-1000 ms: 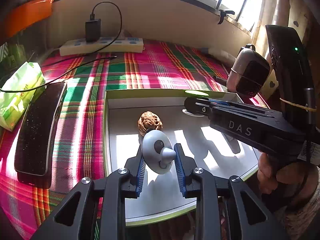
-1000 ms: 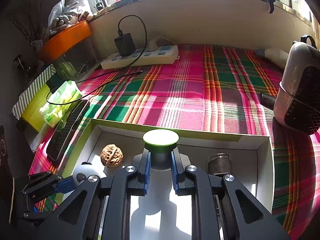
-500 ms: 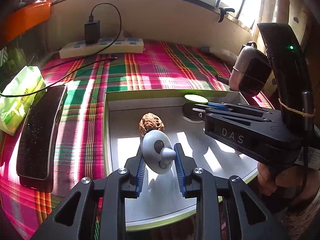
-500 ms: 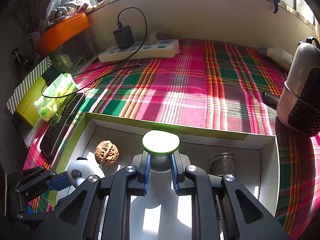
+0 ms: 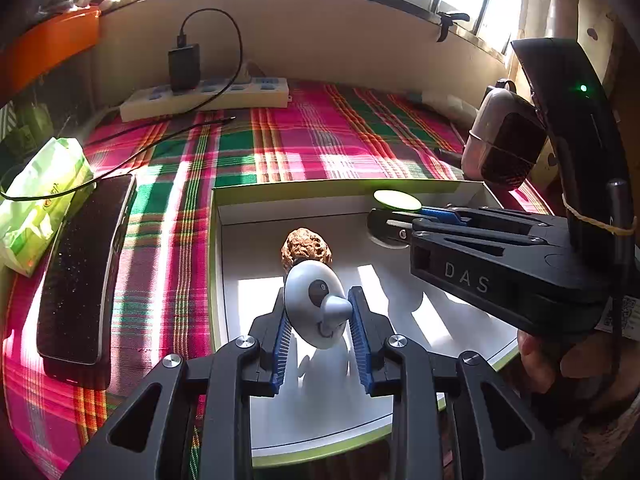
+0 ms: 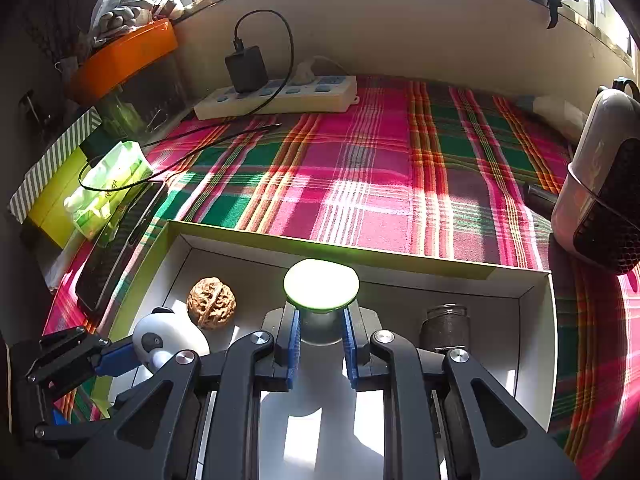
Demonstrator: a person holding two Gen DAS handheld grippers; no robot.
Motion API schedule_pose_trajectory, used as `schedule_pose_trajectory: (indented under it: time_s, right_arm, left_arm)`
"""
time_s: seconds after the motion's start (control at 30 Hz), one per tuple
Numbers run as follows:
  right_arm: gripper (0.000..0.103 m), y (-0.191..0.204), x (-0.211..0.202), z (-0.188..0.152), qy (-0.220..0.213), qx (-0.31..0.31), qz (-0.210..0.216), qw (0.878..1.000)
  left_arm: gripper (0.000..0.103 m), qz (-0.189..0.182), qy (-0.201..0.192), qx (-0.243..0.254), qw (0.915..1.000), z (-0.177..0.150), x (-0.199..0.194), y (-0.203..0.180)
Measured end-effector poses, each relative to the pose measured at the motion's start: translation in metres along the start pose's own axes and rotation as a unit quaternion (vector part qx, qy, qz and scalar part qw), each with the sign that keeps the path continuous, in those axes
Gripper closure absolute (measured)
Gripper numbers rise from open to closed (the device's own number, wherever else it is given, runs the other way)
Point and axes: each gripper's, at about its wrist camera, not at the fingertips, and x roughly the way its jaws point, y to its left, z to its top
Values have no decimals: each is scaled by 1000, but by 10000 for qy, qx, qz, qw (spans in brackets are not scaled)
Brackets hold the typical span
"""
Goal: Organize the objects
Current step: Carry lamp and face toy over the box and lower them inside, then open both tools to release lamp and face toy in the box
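Sunlit plaid bench (image 6: 360, 184) carried the white tray (image 6: 536, 344); my left fingers (image 5: 320, 316) gripped a grey toy figure (image 5: 316, 304), my right fingers (image 6: 320, 340) were just loosening around a green-capped jar (image 6: 321, 285) over the tray, both probably needing release next.

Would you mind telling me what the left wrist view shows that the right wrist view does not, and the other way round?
Only the left wrist view shows the hand that carries the right tool. Only the right wrist view shows the small dark jar in the white box and the striped box at the table's far left. Both show the walnut, the green-topped knob between the right tool's pads, the grey face toy in the left tool, and the power strip.
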Motion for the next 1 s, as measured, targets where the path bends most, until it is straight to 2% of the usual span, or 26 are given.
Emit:
schedule_pose_trajectory:
  time_s: [0.27, 0.33, 0.67, 0.8, 1.0]
  right_arm:
    - [65, 0, 0, 0, 4, 24, 41, 10000]
    - [59, 1, -1, 0, -1, 31, 49, 10000]
    - [57, 1, -2, -1, -17, 65, 53, 10000]
    - [51, 1, -2, -2, -19, 90, 65, 9999]
    - [50, 2, -5, -3, -29, 86, 37, 10000]
  left_arm:
    - [75, 23, -6, 19, 10000, -1, -1, -2]
    - [72, 19, -4, 17, 10000, -1, -1, -2]
    - [69, 37, -9, 25, 10000, 0, -1, -4]
    - [68, 41, -9, 45, 10000, 0, -1, -4]
    - [66, 54, -9, 31, 10000, -1, -2, -6]
